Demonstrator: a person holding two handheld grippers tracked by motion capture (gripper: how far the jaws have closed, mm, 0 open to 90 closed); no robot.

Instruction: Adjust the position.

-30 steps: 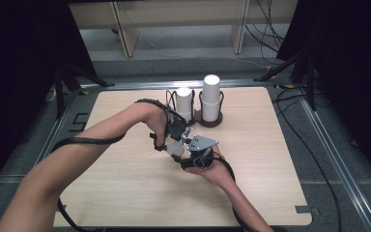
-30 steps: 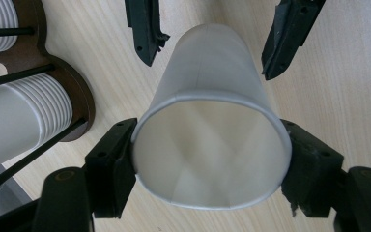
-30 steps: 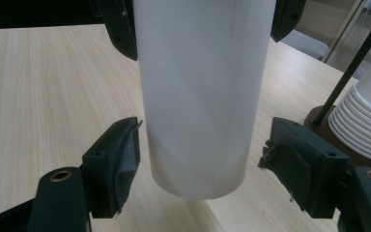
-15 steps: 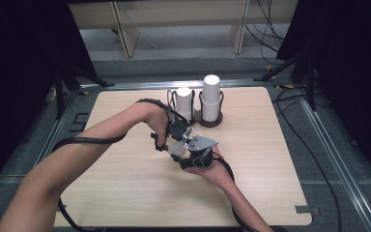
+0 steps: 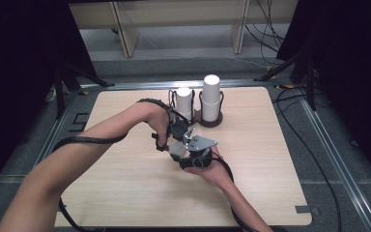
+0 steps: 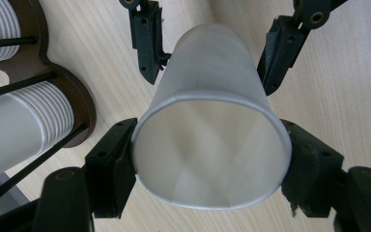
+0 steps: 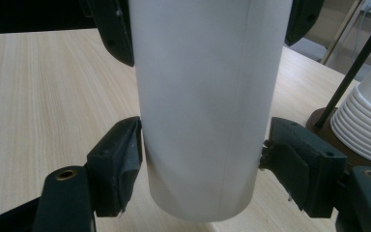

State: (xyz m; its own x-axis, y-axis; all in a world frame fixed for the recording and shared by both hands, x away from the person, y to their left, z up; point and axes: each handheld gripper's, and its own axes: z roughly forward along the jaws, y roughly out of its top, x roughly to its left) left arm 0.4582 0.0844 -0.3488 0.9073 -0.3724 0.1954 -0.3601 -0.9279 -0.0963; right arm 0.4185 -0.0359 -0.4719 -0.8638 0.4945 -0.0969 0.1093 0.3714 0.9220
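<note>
A white paper cup (image 5: 177, 148) is held just above the middle of the wooden table (image 5: 270, 159), between both grippers. In the left gripper view its open mouth (image 6: 212, 159) faces the camera. My left gripper (image 6: 207, 164) is shut on it just below the rim, a pad pressing on each side. My right gripper (image 7: 203, 169) has just been closing its jaws on the narrower base end, and its pads (image 7: 121, 159) touch the cup wall (image 7: 198, 96). In the high view the left gripper (image 5: 175, 143) comes from the left and the right gripper (image 5: 182, 153) from below.
A dark brown holder (image 5: 207, 123) with black rods stands at the table's back middle. It carries two stacks of white cups, a shorter one (image 5: 184, 101) and a taller one (image 5: 211, 94). Cables trail from both grippers. The holder lies close behind the left gripper (image 6: 53, 92).
</note>
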